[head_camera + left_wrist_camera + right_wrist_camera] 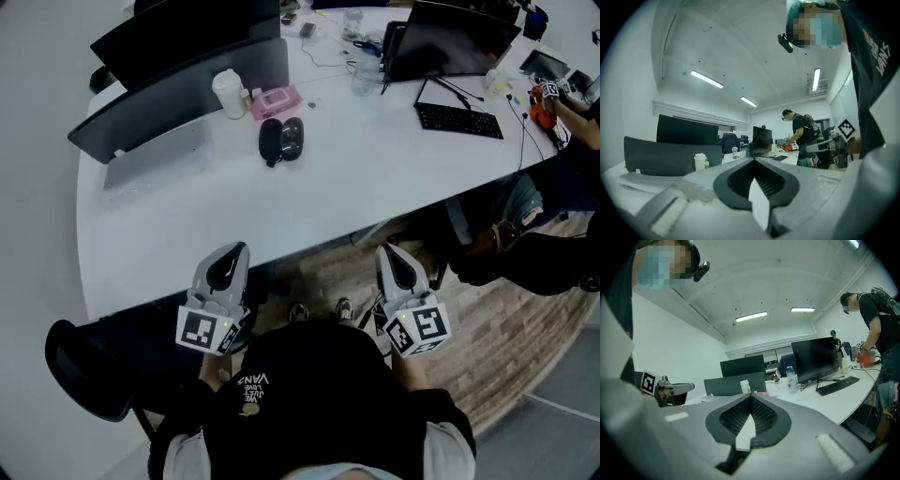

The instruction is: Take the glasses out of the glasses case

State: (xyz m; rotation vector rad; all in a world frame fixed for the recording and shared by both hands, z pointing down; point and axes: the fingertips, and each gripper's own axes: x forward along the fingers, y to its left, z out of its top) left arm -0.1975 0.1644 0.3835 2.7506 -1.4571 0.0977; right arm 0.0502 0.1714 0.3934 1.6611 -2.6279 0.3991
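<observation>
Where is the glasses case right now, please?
In the head view, the glasses case lies on the white table, just on the near side of the pink pack and right of the cup.

Well ahead of the left gripper, on the table, the glasses case is too small to tell whether it lies open or what is in it. In both gripper views each gripper's own grey body blocks the tabletop just before its jaws, and the case does not show. Behind both grippers, their handles are hidden under the marker cubes and the person's dark cap. Far right of the right gripper, a second person is cut off by the picture's edge.
</observation>
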